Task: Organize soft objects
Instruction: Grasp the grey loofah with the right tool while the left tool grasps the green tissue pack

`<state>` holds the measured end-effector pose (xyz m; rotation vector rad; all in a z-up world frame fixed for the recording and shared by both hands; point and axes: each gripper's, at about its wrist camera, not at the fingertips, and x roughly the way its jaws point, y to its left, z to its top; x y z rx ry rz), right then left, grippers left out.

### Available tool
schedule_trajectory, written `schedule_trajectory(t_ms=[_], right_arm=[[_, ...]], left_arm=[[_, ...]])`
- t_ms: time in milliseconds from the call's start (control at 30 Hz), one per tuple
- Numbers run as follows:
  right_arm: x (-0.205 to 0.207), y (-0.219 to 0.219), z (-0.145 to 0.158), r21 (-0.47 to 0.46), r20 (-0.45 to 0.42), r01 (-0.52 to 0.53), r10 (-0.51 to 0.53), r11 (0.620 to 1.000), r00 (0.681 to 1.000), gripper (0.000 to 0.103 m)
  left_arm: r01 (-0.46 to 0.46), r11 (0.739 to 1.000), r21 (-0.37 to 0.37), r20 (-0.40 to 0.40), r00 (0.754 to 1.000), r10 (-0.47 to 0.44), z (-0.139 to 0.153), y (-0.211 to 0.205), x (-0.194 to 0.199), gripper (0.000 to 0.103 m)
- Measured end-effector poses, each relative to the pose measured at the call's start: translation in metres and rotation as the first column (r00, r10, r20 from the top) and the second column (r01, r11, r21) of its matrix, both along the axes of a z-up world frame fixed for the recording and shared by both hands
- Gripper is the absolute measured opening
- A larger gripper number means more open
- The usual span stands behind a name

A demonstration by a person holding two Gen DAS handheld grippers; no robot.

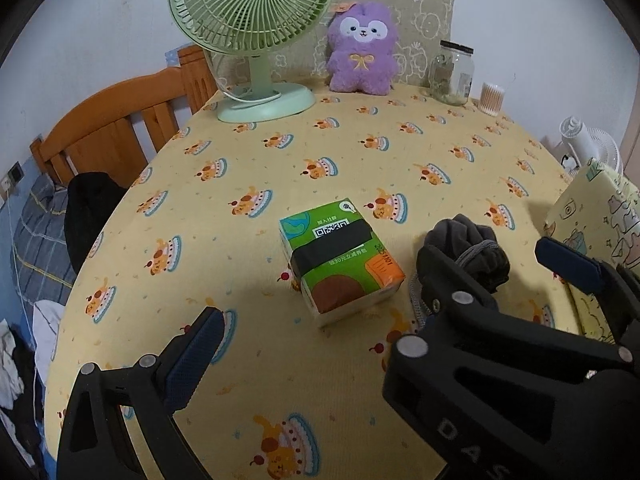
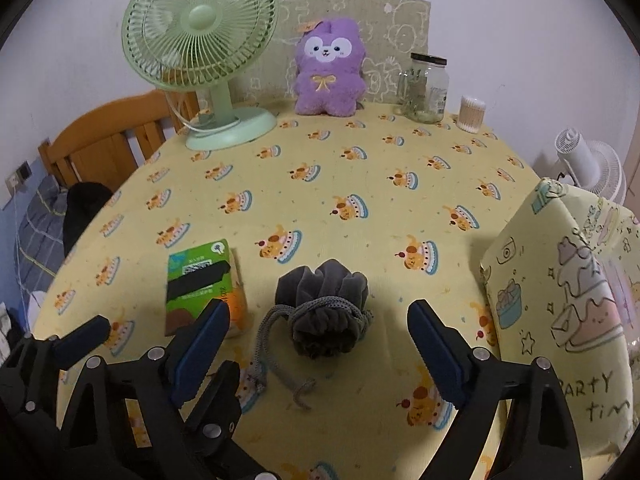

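Both claws released, jaws spread wide; right gripper (image 2: 316, 344) hovering over grey drawstring pouch (image 2: 323, 307) at lower centre; left gripper (image 1: 320, 332) low in frame near green tissue pack (image 1: 340, 258); purple plush (image 2: 329, 68) top centre.

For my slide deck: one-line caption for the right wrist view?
Open right gripper poised over a grey drawstring pouch beside a green tissue pack on the yellow tablecloth.

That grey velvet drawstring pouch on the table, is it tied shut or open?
Shut: the grey velvet drawstring pouch is bunched tight, its cord wound round the neck.
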<state>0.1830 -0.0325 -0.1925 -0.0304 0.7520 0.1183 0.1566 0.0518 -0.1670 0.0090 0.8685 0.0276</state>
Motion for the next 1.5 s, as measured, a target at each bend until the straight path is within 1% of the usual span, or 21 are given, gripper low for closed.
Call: schedule_trajectory(t_ms=[67,133,233,300,333,367,533,600,667,967,1133,1200,1233,1333,1400,1433,1467,1500], right_arm=[[0.003,0.001,-0.003,-0.006,-0.013,-0.001,0.001,1.000,1.000,0.086],[0.007,0.001,-0.008,0.008,-0.040,-0.014,0.014,1.000,0.999,0.081],[0.012,0.002,-0.015,0.006,-0.088,-0.032,0.033,0.999,0.996,0.064],[0.013,0.002,-0.018,-0.018,-0.084,-0.031,0.030,0.999,0.996,0.056],[0.013,0.001,-0.018,-0.023,-0.083,-0.031,0.029,0.999,0.996,0.050],[0.014,0.000,-0.019,-0.022,-0.085,-0.034,0.032,0.999,0.996,0.049],[0.013,-0.008,-0.017,0.017,-0.086,-0.048,0.050,0.999,0.995,0.045],[0.011,-0.010,-0.014,0.037,-0.084,-0.060,0.063,0.998,0.995,0.044],[0.009,-0.011,-0.011,0.038,-0.070,-0.062,0.065,0.997,0.995,0.044],[0.016,-0.020,0.001,0.073,-0.043,-0.051,0.054,0.996,0.998,0.045],[0.022,-0.023,0.004,0.061,-0.032,-0.043,0.045,0.997,0.998,0.045],[0.025,-0.023,0.003,0.064,-0.036,-0.042,0.045,0.997,0.998,0.045],[0.026,-0.023,0.002,0.064,-0.038,-0.041,0.044,0.997,0.998,0.045],[0.029,-0.023,-0.002,0.082,-0.048,-0.039,0.043,0.996,0.998,0.045],[0.030,-0.023,-0.001,0.077,-0.039,-0.044,0.047,0.996,0.998,0.045],[0.031,-0.022,-0.001,0.074,-0.036,-0.044,0.047,0.996,0.998,0.045],[0.031,-0.022,-0.001,0.074,-0.037,-0.046,0.049,0.996,0.998,0.045],[0.032,-0.022,-0.001,0.076,-0.040,-0.044,0.047,0.996,0.998,0.045]], left_arm=[[0.003,1.000,0.003,-0.007,1.000,-0.003,-0.002,0.000,0.001,0.101],[-0.001,1.000,0.011,-0.012,1.000,0.001,-0.004,-0.001,0.002,0.101],[-0.006,1.000,0.030,-0.031,0.999,0.007,-0.009,-0.001,0.005,0.101],[-0.003,0.999,0.037,-0.047,0.999,0.005,-0.012,-0.003,0.007,0.101],[-0.002,0.999,0.041,-0.051,0.999,0.004,-0.013,-0.003,0.007,0.100],[0.000,0.999,0.044,-0.051,0.999,0.002,-0.013,-0.004,0.008,0.100],[0.001,0.998,0.058,-0.043,0.999,0.002,-0.010,-0.009,0.009,0.100],[-0.004,0.998,0.065,-0.037,0.999,0.006,-0.008,-0.011,0.010,0.100],[-0.007,0.997,0.072,-0.026,1.000,0.009,-0.006,-0.013,0.011,0.100],[-0.010,0.998,0.055,-0.026,1.000,0.012,-0.002,-0.016,0.029,0.100],[-0.008,0.999,0.045,-0.040,0.999,0.010,-0.005,-0.018,0.041,0.097],[-0.019,0.999,0.038,-0.060,0.998,0.021,-0.010,-0.016,0.047,0.094],[-0.025,0.999,0.037,-0.070,0.997,0.028,-0.013,-0.015,0.049,0.088],[-0.037,0.999,0.018,-0.068,0.997,0.038,-0.015,-0.013,0.051,0.085],[-0.035,0.999,0.009,-0.055,0.998,0.035,-0.015,-0.014,0.051,0.077],[-0.027,1.000,0.002,-0.050,0.998,0.028,-0.014,-0.014,0.050,0.068],[-0.022,1.000,-0.005,-0.044,0.999,0.022,-0.014,-0.015,0.050,0.066],[-0.021,1.000,-0.003,-0.044,0.999,0.021,-0.013,-0.015,0.050,0.065]])
